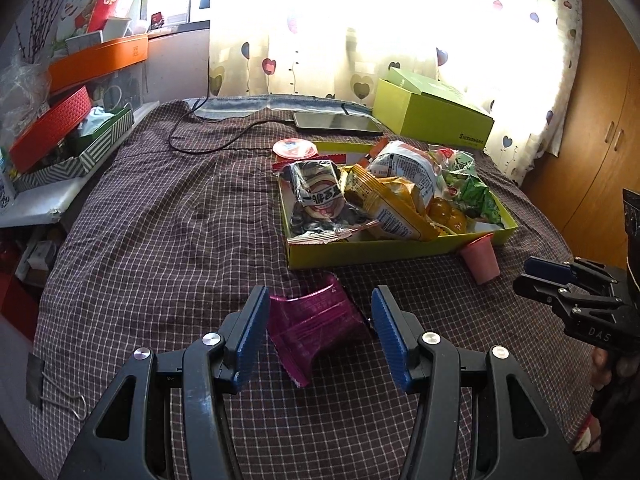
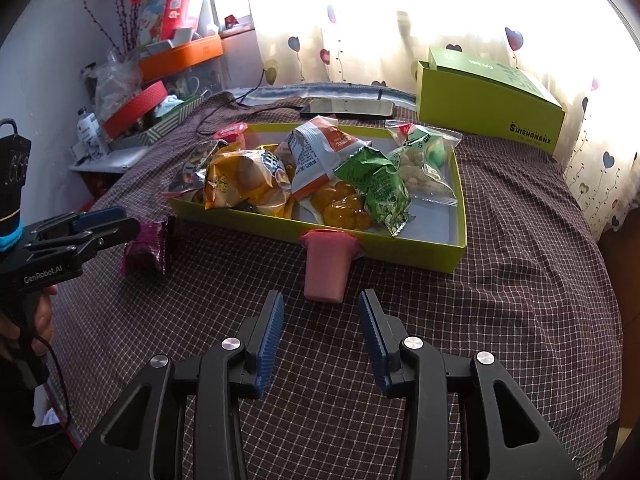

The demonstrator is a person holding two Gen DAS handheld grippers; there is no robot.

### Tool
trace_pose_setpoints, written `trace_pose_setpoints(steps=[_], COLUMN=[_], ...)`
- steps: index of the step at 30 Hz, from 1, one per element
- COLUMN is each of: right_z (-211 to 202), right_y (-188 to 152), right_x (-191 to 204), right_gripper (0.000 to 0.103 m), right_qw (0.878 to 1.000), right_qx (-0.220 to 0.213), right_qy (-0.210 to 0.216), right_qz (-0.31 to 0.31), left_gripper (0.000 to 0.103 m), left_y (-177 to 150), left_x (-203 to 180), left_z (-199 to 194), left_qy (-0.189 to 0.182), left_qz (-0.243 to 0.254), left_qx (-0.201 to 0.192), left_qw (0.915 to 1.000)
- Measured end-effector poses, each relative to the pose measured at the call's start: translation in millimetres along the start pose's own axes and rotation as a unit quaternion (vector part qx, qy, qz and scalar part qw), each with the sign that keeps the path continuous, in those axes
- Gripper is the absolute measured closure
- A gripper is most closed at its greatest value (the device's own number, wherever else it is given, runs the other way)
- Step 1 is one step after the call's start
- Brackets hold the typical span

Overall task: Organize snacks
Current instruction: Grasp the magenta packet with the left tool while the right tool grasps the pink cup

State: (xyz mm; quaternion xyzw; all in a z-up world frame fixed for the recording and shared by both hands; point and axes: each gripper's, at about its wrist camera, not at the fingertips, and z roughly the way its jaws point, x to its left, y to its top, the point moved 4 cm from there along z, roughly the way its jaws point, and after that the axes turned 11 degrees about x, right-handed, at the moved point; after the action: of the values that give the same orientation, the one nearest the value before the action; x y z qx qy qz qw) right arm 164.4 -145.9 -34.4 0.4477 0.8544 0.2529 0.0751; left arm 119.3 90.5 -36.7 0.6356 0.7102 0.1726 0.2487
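A: Lime-green cardboard, that tray [image 1: 384,254], lying on the checked bedspread [image 1: 160,240] and already heaped with packets: black-and-white wrapper [image 1: 320,200] at its left end, yellow bag [image 1: 394,208] in the middle, white pouch [image 1: 404,168] behind, green bag [image 2: 376,190] and clear bag of pale nuts [image 2: 420,168] toward the right end. Bare floor only at the right corner.

B: So mostly done?

A: Probably well along. Three snacks outside the tray, though. Magenta foil packet [image 1: 316,332] on the bedspread just in front of the tray's near wall. Pink cup [image 2: 324,268] tipped against the outside of that same wall, rim touching it. Red-lidded cup [image 1: 294,148] at the tray's far-left corner, outside as far as can be told.

B: And the grippers?

A: Left gripper [image 1: 320,336] low over the magenta packet, jaws apart, packet lying between the blue pads [image 1: 252,336]; left edge looks to be brushing the left pad, nothing clamped. Right gripper [image 2: 320,340] just short of the pink cup, jaws apart too, nothing between them, cup a little ahead of the tips.

B: Anything else near the tray?

A: Behind it, a dark phone [image 1: 340,123] with its cable, and a taller green box [image 1: 432,116] at the back right. Not snacks, so likely left alone.

B: What remains, then?

A: By the look of it: closing on the packet, lifting it over the near wall, then the two cups.
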Motion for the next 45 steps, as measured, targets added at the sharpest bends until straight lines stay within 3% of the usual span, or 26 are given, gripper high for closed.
trace_pose_setpoints(steps=[15,26,38,45], right_z=[37,44,45,46], right_y=[18,21,21,20], right_x=[1,0,0,1], right_gripper=[0.065,0.065,0.065,0.069], right_qw=[0.999,0.999,0.999,0.999], right_qx=[0.032,0.037,0.036,0.035], right_qy=[-0.011,-0.018,-0.02,-0.019], right_qz=[0.008,0.006,0.005,0.001], left_gripper=[0.049,0.049,0.049,0.049], left_y=[13,-4,-13,-19], left_x=[5,-6,-8,-1], left_z=[26,21,29,36], left_qy=[-0.024,-0.036,0.024,0.033], left_qz=[0.077,0.105,0.078,0.059], left_qx=[0.022,0.045,0.051,0.055], left_qw=[0.9965,0.9928,0.9954,0.9962])
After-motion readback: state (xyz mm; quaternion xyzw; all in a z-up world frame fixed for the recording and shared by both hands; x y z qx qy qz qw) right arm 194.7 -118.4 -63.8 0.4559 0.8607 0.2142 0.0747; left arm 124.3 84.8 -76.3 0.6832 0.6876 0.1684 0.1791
